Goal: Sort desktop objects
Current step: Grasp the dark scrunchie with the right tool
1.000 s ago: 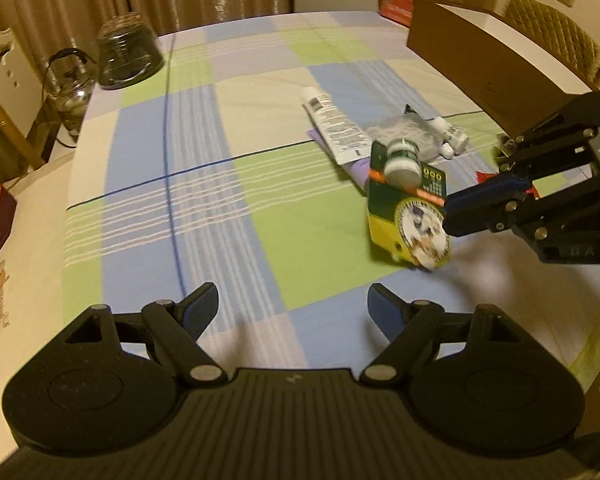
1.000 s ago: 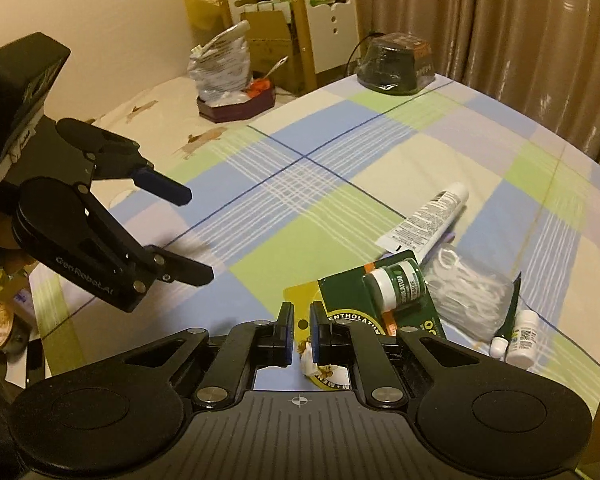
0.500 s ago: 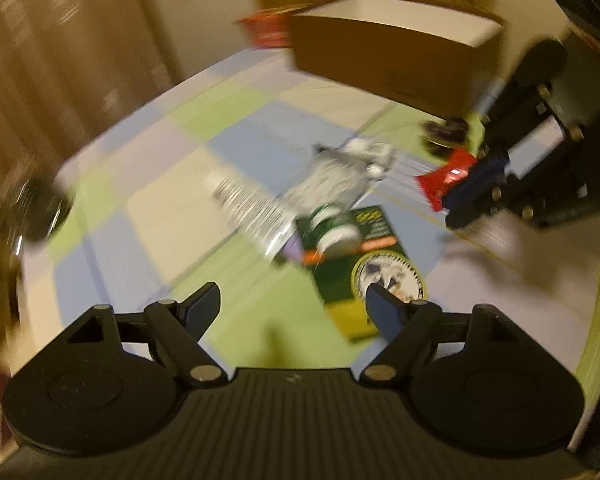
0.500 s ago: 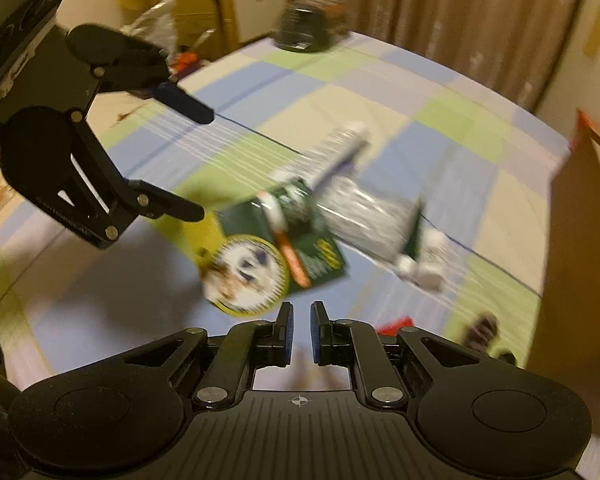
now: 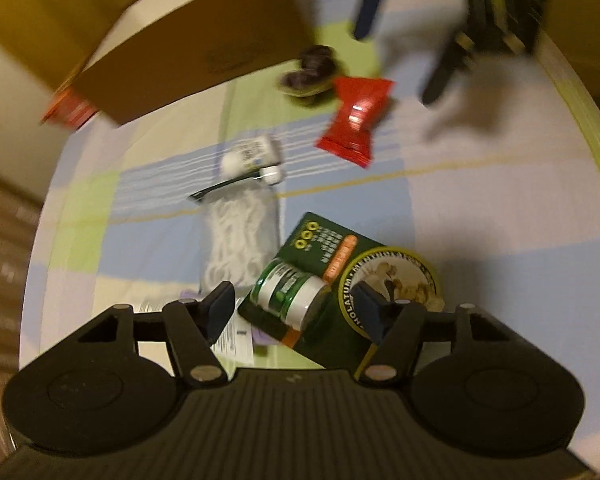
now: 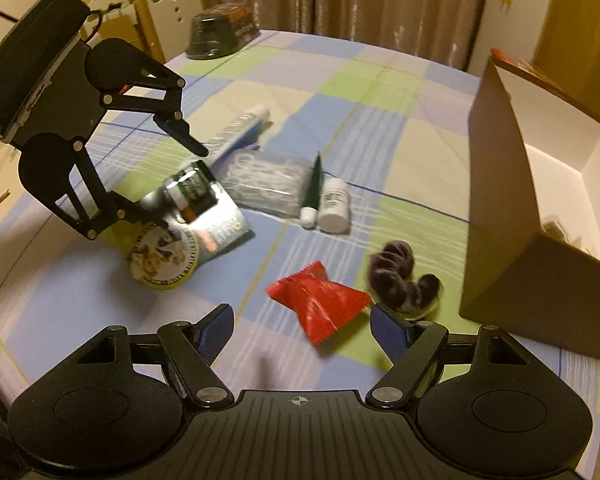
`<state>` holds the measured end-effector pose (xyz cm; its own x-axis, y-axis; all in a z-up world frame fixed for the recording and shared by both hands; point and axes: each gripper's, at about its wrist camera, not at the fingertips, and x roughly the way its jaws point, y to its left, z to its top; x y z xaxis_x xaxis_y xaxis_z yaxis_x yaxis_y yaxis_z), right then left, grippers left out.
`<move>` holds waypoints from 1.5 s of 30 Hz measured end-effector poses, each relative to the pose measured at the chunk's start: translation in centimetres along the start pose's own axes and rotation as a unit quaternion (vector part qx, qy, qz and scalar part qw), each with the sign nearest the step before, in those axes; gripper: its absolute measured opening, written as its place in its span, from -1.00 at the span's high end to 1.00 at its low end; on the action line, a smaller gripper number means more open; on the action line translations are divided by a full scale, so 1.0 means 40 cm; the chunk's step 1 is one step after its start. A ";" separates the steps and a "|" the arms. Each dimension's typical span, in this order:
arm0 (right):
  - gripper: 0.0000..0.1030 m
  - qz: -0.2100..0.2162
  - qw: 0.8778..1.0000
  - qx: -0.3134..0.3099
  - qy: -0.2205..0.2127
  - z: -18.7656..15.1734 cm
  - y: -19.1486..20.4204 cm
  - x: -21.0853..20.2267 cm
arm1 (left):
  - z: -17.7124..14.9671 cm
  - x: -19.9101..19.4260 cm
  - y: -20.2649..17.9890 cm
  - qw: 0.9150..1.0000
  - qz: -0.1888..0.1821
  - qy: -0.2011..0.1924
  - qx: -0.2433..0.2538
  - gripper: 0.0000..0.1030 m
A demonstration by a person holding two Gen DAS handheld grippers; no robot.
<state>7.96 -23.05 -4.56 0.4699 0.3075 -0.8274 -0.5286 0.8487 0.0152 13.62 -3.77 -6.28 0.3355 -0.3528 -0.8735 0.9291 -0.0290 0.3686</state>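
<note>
- The left gripper [image 6: 180,184] hangs over the green carded ointment pack [image 5: 340,280]; its fingers are closing, astride the small jar on the card, not yet pressing it.
- The right gripper [image 6: 300,320] has fingers spreading, empty, just above the red wrapper [image 6: 316,300].
- On the checked surface [image 6: 340,92], the open cardboard box [image 6: 540,200] stands at three o'clock of the clutter.
- Likely step: picking up items for the box; next, each gripper needs lowering and a firm pinch.

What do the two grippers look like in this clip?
Both are matte black. The left gripper has round pivot discs, slotted linkage arms with silver rivets and a boxy body. The right gripper shows blue finger pads, a ribbed central plate with a small crosshair mark and round side housings. No cables or sleeves show.
</note>
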 end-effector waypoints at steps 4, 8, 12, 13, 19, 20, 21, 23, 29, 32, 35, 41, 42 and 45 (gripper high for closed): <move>-0.52 -0.001 1.000 0.009 -0.002 -0.003 -0.014 -0.002 | 0.006 0.023 0.012 0.998 -0.024 0.010 0.050 -0.02; -0.52 -0.002 1.000 0.015 -0.006 0.001 -0.020 0.003 | 0.015 0.032 0.031 0.996 -0.051 0.016 0.071 0.16; -0.52 -0.008 1.000 0.018 -0.010 0.010 -0.028 0.009 | 0.015 0.026 0.040 0.996 -0.067 0.024 0.053 0.29; -0.52 -0.010 1.000 0.019 -0.011 0.013 -0.031 0.011 | 0.013 0.024 0.043 0.996 -0.070 0.026 0.040 0.30; -0.52 -0.046 0.998 0.024 -0.018 0.038 -0.049 0.036 | -0.001 -0.018 0.054 0.988 -0.102 0.005 -0.114 0.30; -0.52 -0.053 0.998 0.029 -0.020 0.042 -0.053 0.042 | -0.004 -0.023 0.050 0.984 -0.104 0.001 -0.142 0.30; -0.51 -0.059 0.997 0.033 -0.021 0.046 -0.056 0.049 | -0.007 -0.024 0.043 0.981 -0.103 -0.001 -0.164 0.30; -0.51 -0.076 0.995 0.054 -0.017 0.056 -0.067 0.067 | -0.012 -0.025 0.027 0.974 -0.097 -0.003 -0.204 0.30; -0.51 -0.109 0.986 0.124 -0.005 0.071 -0.105 0.100 | -0.029 -0.027 -0.020 0.953 -0.087 -0.013 -0.290 0.30; -0.51 -0.127 0.982 0.139 0.000 0.070 -0.112 0.111 | -0.038 -0.031 -0.039 0.948 -0.079 -0.021 -0.308 0.22; -0.50 -0.133 0.980 0.149 0.001 0.067 -0.115 0.122 | -0.048 -0.038 -0.055 0.950 -0.069 -0.025 -0.304 0.13; 0.22 -0.134 0.978 0.159 0.005 0.052 -0.114 0.139 | -0.050 -0.045 -0.075 0.960 -0.050 -0.023 -0.273 0.13; 0.41 -0.135 0.978 0.159 0.004 0.050 -0.113 0.137 | -0.049 -0.044 -0.076 0.961 -0.048 -0.022 -0.270 0.13; 0.61 -0.133 0.979 0.156 -0.003 0.048 -0.108 0.122 | -0.044 -0.035 -0.079 0.965 -0.048 -0.019 -0.256 0.13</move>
<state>13.89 -24.42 -7.58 0.5664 0.0603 -0.8219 -0.1464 0.9888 -0.0284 10.48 -1.55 -6.76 0.2470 -0.4067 -0.8796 0.9142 0.3986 0.0724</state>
